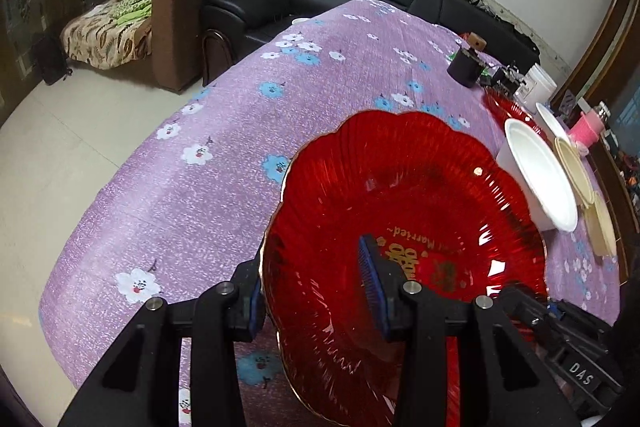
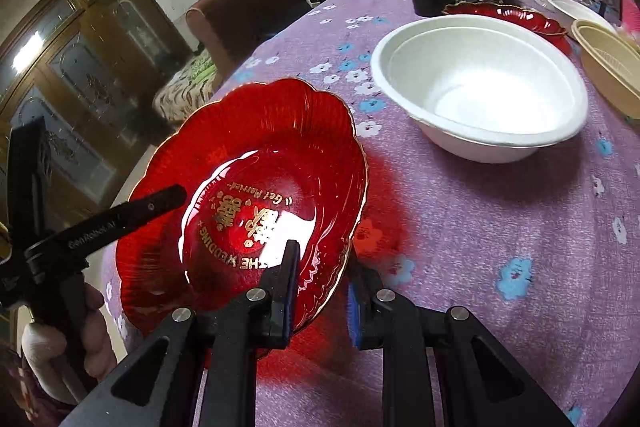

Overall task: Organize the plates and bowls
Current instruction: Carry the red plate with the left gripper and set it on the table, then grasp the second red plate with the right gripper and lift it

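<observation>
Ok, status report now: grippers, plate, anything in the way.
Left gripper, right gripper clamp red plate on opposite rims, off the cloth. White bowl close beside.

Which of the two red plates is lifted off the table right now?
The near red scalloped plate with gold lettering, gripped at its rim by both tongs; the other red plate rests flat behind the white bowl.

Left hand-held gripper (image 1: 320, 291) clamped across red plate (image 1: 404, 211) rim, right hand-held gripper (image 2: 322, 301) gripping the opposite rim, both angled downward

Open purple cloth (image 2: 500, 211) ahead; white bowl (image 2: 480, 87) blocks the far side.
</observation>
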`<state>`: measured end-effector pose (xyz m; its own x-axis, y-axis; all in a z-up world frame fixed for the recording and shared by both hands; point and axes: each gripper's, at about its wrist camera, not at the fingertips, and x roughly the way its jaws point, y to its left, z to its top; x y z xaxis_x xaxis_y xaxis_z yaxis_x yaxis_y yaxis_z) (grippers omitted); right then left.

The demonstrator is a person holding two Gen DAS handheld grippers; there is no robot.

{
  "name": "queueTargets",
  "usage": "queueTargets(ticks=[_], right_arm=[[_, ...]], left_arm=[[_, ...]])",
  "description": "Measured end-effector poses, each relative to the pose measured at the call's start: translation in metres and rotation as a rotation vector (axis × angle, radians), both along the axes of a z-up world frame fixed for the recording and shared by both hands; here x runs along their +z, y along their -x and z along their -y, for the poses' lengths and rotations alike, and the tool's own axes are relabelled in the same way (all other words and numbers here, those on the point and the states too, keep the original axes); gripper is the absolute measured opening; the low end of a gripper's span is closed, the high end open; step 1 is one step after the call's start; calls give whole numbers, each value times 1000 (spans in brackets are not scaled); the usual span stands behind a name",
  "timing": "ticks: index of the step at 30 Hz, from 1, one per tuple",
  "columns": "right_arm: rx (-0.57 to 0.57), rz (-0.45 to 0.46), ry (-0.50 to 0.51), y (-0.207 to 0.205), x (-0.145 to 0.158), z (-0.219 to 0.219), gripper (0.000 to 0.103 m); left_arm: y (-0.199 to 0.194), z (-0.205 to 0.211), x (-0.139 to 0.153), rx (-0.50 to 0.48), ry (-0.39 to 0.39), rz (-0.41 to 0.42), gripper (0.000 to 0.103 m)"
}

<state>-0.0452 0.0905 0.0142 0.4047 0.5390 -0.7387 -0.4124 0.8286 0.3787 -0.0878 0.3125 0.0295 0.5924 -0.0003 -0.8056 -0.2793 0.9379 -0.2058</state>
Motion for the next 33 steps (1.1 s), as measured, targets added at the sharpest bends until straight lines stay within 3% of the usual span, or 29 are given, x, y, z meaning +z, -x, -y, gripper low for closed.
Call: queueTargets(ticks=[6,12,15,20,25,33], right_arm=[[-20,25,-28,4,1,12,30],[-56,90,-40,23,18,53,42],[-93,96,-26,31,23,85,43],[-179,96,3,31,34,136,43],[-284,109,-15,37,47,191,43],[-391,125,5,27,79,244,43]], left_arm=[[4,9,3,2,8,-5,58],[31,15,23,42,-50,34,63],[52,18,39,42,-17,52,67],[80,35,70,-31,55,121,74],[95,51,77,-143,148,149,76],[87,63,107,-269,136,158,77]])
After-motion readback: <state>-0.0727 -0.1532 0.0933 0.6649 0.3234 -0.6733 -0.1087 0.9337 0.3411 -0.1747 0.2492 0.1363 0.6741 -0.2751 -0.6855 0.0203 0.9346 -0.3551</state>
